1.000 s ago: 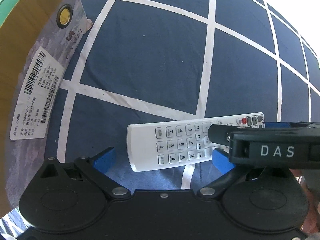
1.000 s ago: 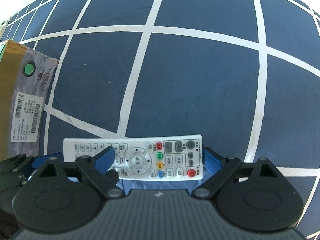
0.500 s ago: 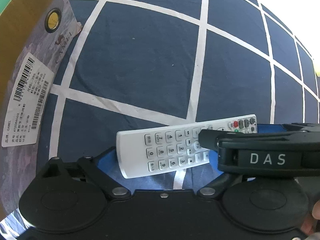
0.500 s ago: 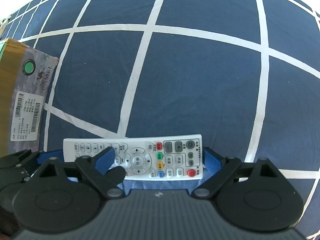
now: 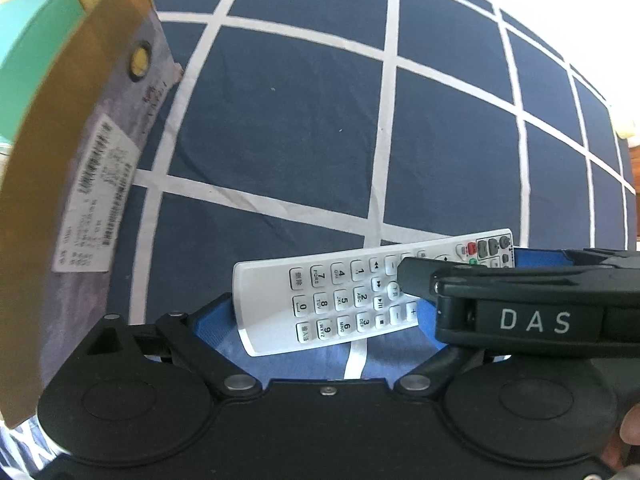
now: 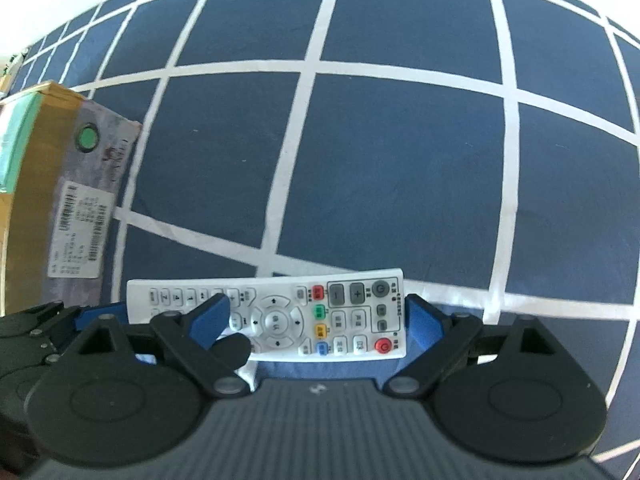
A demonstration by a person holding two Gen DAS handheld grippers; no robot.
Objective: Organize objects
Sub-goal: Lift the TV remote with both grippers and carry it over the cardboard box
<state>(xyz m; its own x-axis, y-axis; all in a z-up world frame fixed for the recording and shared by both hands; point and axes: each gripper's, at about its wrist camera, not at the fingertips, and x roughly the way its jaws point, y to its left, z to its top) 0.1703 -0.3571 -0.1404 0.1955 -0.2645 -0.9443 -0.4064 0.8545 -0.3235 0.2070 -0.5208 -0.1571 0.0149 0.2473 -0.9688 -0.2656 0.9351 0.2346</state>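
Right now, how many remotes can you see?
1. The white remote lies across the blue checked cloth, between both grippers' fingers, right of the box. Others may be out of view.

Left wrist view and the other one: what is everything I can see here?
remote control: one, white with grey and coloured buttons, lying crosswise between both grippers' jaws.
cardboard box: one, brown with a green top, at the left edge.
barcode label: one, white, on the box's side.
cloth: one, navy with a white grid, under everything.
left gripper: one, black with blue pads; its jaws have just been closing with the remote between them, grip unclear.
right gripper: one, black with blue pads, at the remote's coloured-button end, grip unclear.
person's fingertip: one, at the left view's lower right edge.
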